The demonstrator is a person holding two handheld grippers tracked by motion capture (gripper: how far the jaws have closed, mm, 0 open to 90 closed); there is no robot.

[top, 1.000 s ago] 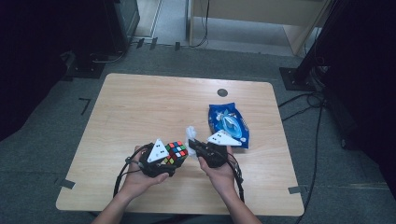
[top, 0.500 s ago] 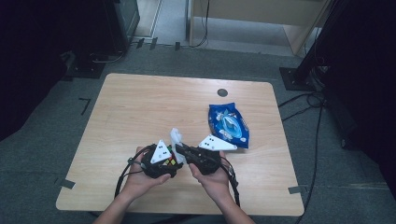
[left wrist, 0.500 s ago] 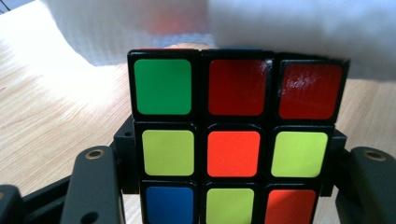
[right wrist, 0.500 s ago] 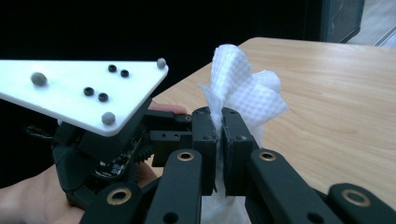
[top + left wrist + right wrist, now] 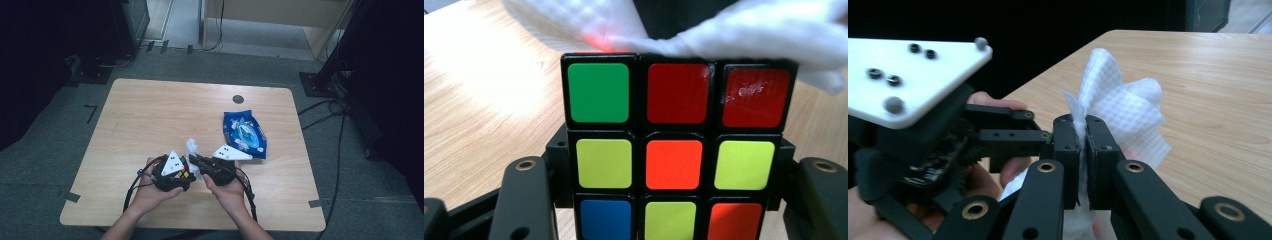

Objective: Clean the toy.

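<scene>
A colour puzzle cube (image 5: 676,150) with green, red, yellow, orange and blue stickers is clamped between the jaws of my left gripper (image 5: 186,171) near the table's front edge. My right gripper (image 5: 1084,150) is shut on a white wet wipe (image 5: 1120,107), which bunches up above its pads. In the high view the two grippers meet, the right gripper (image 5: 196,162) pointing left at the cube (image 5: 185,169), with the wipe (image 5: 191,147) sticking up between them. In the left gripper view the wipe (image 5: 744,35) lies across the cube's far edge.
A blue pack of wipes (image 5: 244,134) lies on the wooden table (image 5: 150,115) just right of and behind my right hand. A round dark grommet (image 5: 238,99) sits near the far edge. Cables loop from both grippers over the front edge.
My right gripper has moved left with the wipe until it meets the cube; a second ago the two grippers stood apart. The left hand has stayed put.
</scene>
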